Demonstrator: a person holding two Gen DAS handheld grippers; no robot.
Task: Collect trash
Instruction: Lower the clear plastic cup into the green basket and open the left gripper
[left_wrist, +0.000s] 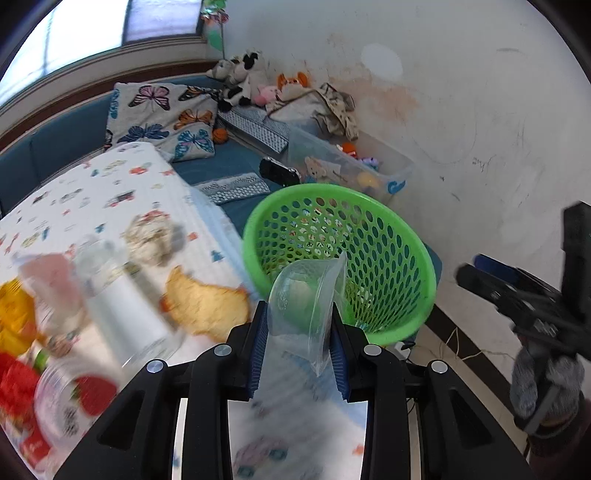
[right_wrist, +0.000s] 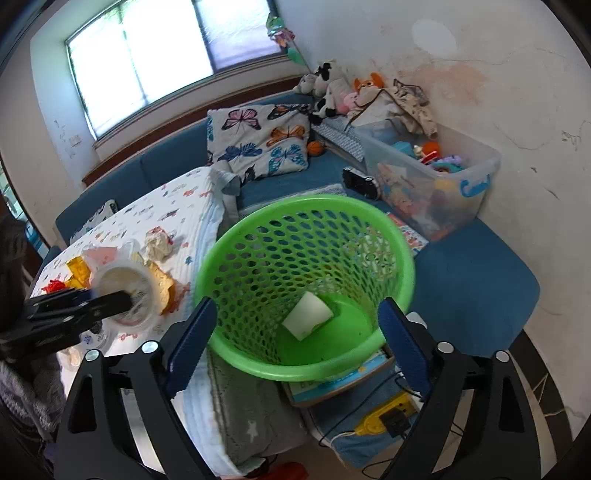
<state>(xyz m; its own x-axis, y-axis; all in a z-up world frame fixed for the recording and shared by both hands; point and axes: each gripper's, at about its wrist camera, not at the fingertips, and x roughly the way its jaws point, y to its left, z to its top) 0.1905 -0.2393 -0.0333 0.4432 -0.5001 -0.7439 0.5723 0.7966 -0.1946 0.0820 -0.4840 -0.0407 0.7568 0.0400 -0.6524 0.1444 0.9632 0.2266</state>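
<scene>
Left wrist view: the left gripper (left_wrist: 299, 328) has its blue pads closed on a clear plastic cup (left_wrist: 304, 295), squashed flat at its lower end, its round mouth turned toward the camera. The cup hangs just in front of the green basket (left_wrist: 399, 254), whose perforated wall rises beyond it; what lies in the basket cannot be seen here. To the left, on the patterned tablecloth (left_wrist: 110, 184), sit blurred scraps: a crumpled paper ball (left_wrist: 151, 238), a yellow wrapper (left_wrist: 207, 306) and a clear tub (left_wrist: 74, 391) with red markings. The right gripper (left_wrist: 517, 291) shows dark at the right edge.

Right wrist view: the right gripper (right_wrist: 295, 339) is spread wide and holds nothing, its fingers flanking the basket (right_wrist: 236, 236). On the basket's solid green floor lies one white paper cup (right_wrist: 308, 315) on its side. A clear storage bin (right_wrist: 476, 177) against the wall is full of toys. The left gripper (right_wrist: 77, 304) reaches in from the left over a round tub (right_wrist: 125, 282) on the table.
</scene>
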